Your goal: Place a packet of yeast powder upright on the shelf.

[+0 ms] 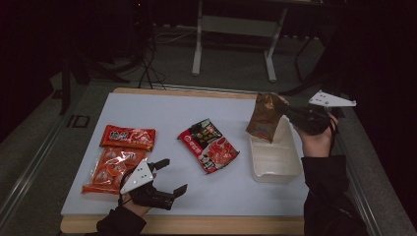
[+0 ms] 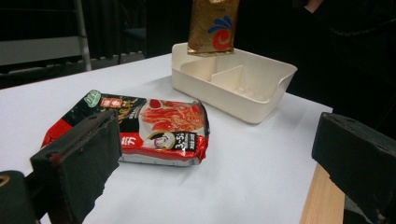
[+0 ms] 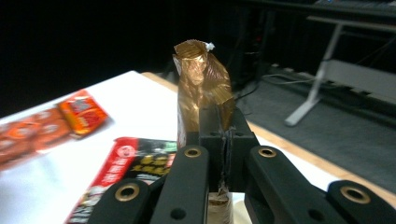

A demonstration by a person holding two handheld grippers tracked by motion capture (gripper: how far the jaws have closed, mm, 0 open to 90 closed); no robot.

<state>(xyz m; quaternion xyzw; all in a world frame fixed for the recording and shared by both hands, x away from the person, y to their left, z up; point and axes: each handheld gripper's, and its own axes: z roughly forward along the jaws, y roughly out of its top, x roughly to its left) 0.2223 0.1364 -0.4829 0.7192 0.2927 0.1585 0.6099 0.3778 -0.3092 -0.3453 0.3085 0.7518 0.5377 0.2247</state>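
A crinkled gold-brown foil packet (image 1: 266,117) is hanging in the air above the far end of the white plastic tray (image 1: 275,169), its lower edge sitting just over the tray's rim in the high view. From the left gripper view the packet (image 2: 213,25) is showing a red and blue swirl mark on its glossy face, and it is dangling clear above the tray (image 2: 261,105), which is divided by a low inner wall into compartments. The right gripper (image 1: 290,114) is holding the packet by one edge, with the person's right hand (image 1: 317,135) wrapping the body behind it; in the right gripper view its jaws are pressing tight together with the creased foil (image 3: 201,88) pinched between them and rising up past their tips. The left gripper (image 1: 169,177) is resting low at the near left of the white table (image 1: 147,105), its jaws standing wide apart and gripping nothing, with bare table between them in the left gripper view. A red and black noodle packet (image 1: 208,145) is lying flat on the middle of the table, well apart from the tray, and it is lying ahead of the left gripper's spread jaws. Two orange snack packets are lying at the table's left side, one (image 1: 128,137) farther away and one (image 1: 112,168) nearer, touching each other; the nearer one is lying just beside the left gripper.
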